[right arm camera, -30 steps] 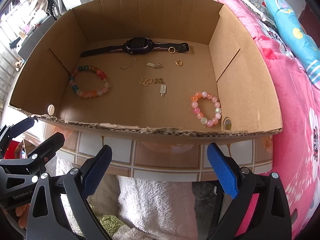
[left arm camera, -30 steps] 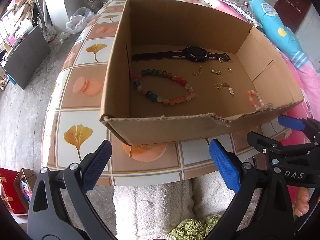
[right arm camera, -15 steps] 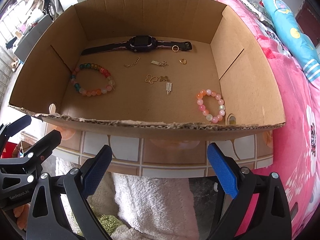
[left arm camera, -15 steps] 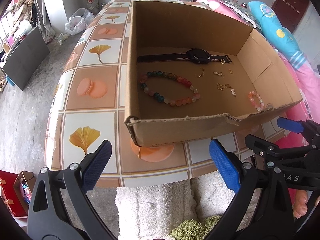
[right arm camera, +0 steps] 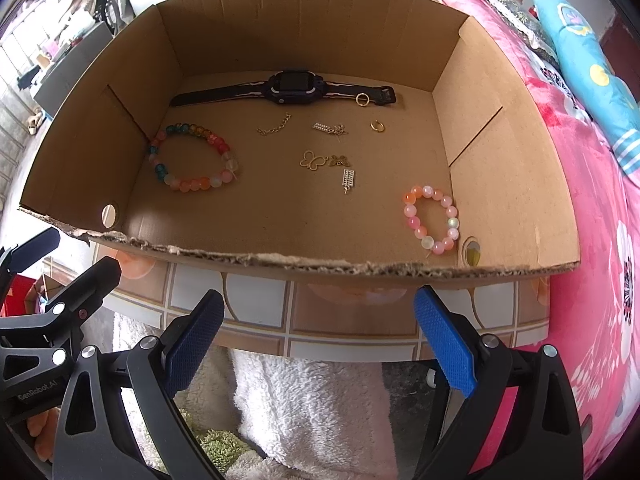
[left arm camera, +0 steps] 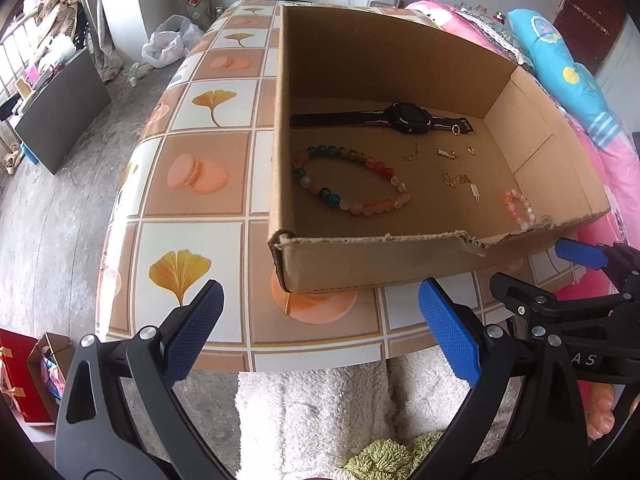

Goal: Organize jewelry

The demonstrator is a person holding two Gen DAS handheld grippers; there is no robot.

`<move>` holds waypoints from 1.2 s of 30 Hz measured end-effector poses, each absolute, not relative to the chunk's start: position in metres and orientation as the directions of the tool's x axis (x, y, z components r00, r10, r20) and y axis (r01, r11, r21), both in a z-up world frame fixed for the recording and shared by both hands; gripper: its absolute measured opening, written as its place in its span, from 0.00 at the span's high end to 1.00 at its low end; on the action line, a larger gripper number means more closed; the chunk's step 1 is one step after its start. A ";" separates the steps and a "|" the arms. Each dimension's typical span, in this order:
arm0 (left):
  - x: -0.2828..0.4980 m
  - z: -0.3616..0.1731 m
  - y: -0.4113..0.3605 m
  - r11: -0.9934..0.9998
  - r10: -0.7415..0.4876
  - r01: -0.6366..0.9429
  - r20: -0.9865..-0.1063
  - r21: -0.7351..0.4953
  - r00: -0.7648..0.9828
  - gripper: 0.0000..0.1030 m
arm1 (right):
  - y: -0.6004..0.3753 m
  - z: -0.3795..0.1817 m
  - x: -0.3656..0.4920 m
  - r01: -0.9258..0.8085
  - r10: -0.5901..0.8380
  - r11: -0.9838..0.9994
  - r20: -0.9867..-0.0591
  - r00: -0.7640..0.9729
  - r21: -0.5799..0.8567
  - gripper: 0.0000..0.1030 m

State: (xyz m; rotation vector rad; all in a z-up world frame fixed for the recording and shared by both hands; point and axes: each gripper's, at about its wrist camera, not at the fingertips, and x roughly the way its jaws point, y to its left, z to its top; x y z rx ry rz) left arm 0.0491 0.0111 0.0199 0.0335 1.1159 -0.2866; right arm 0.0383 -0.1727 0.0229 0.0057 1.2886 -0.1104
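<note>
An open cardboard box [right arm camera: 280,258] [left arm camera: 376,264] sits on the tiled table [left arm camera: 192,240]. On its floor lie a black watch [right arm camera: 294,85] [left arm camera: 406,114], a multicoloured bead bracelet [right arm camera: 192,184] [left arm camera: 348,200], a small pink bead bracelet [right arm camera: 414,222] [left arm camera: 516,204], two gold rings [right arm camera: 361,99], a short chain [right arm camera: 274,125] and several small charms [right arm camera: 324,160]. My left gripper [left arm camera: 320,332] and right gripper [right arm camera: 318,336] both hover open before the box's near wall, holding nothing. Each also shows at the edge of the other's view.
A pink flowered bedspread [right arm camera: 600,240] with a blue pillow [right arm camera: 588,52] lies to the right of the table. White fluffy fabric [right arm camera: 312,412] is below the table edge. A red bag [left arm camera: 18,376] and clutter stand on the floor at left.
The left gripper has shifted left, so the box sits further right in its view. The right gripper has drawn slightly closer to the box. Both stay open.
</note>
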 end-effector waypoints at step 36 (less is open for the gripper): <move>0.046 0.027 0.000 0.961 -0.191 0.265 -0.884 -0.079 0.427 0.08 | -0.182 0.023 0.038 0.107 -0.042 0.994 -0.960 0.278 -0.013 0.09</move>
